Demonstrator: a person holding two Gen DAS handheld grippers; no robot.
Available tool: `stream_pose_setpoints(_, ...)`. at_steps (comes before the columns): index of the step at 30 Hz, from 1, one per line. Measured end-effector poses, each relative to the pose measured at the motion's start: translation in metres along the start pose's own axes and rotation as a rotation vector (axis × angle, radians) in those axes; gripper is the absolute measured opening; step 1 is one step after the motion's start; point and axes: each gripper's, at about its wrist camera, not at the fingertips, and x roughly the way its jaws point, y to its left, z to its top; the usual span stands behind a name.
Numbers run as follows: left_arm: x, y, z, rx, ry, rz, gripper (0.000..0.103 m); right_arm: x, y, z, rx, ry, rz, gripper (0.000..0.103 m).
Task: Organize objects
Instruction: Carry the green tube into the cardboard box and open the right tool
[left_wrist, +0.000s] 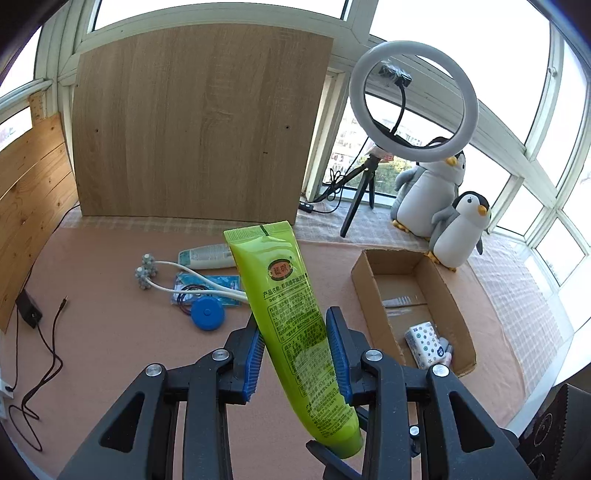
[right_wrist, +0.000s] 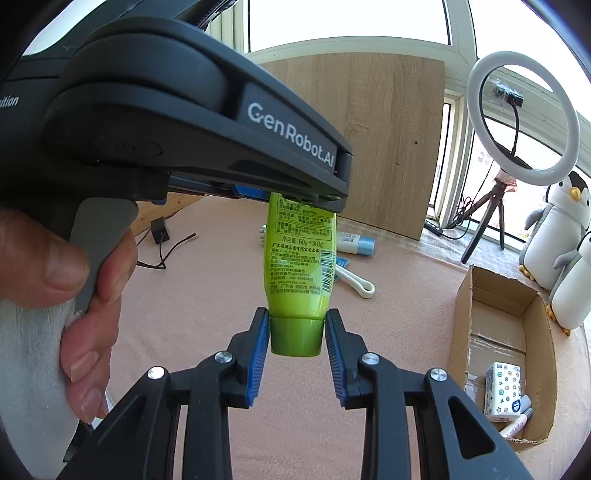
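The green tube (left_wrist: 291, 325) hangs in mid-air above the pink mat (left_wrist: 110, 350), held at two places. In the left wrist view its long axis runs from the flat crimped end at upper centre down to the lower centre-right, leaning a little; the left gripper (left_wrist: 297, 354) is clamped on its body, blue pads pressing both sides. In the right wrist view the tube (right_wrist: 301, 266) stands near upright with its cap (right_wrist: 295, 338) at the bottom — the right gripper (right_wrist: 297, 349) is closed on that cap, one pad touching each side. The left gripper's black body crosses the upper left of that view, a hand (right_wrist: 74, 295) on its grey handle.

The tube is glossy lime green with a darker green cap, covered in dark Chinese print. It carries a red-and-gold oval badge, a barcode and the line "60g+送8g". The gripper body reads "GenRobot.AI".

A cardboard box (left_wrist: 454, 306) lies open at right of the left wrist view, with a dotted white pack (left_wrist: 423, 341) in its near end. On the mat at centre left lie a white tube (left_wrist: 205, 256), a white massager (left_wrist: 166, 275) and a blue disc (left_wrist: 207, 313).
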Motion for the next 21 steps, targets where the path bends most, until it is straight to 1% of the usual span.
stream_pose_setpoints(7,0.038,-0.076,0.007,0.096,0.041,-0.056,0.035,-0.017,-0.057,-0.022,0.089,-0.017,-0.066,0.027)
stream_pose_setpoints(12,0.07,-0.146,0.015,0.186,0.067,-0.108,0.035,-0.034,-0.104,-0.036,0.166,-0.026,-0.143,0.027)
stream_pose_setpoints(16,0.091,-0.196,0.027,0.237,0.076,-0.156,0.036,-0.046,-0.142,-0.043,0.21,-0.037,-0.208,0.027)
stream_pose_setpoints(17,0.097,-0.208,0.032,0.242,0.072,-0.162,0.038,-0.048,-0.15,-0.043,0.219,-0.041,-0.222,0.027)
stream_pose_setpoints(18,0.1,-0.215,0.034,0.244,0.063,-0.162,0.045,-0.049,-0.158,-0.043,0.224,-0.042,-0.239,0.027)
stream_pose_setpoints(19,0.106,-0.22,0.036,0.247,0.059,-0.139,0.055,-0.047,-0.165,-0.043,0.221,-0.034,-0.271,0.028)
stream_pose_setpoints(20,0.109,-0.222,0.038,0.249,0.051,-0.096,0.075,-0.041,-0.172,-0.045,0.217,-0.011,-0.321,0.029)
stream_pose_setpoints(21,0.11,-0.22,0.039,0.251,0.025,-0.044,0.089,-0.036,-0.178,-0.048,0.215,0.017,-0.356,0.034)
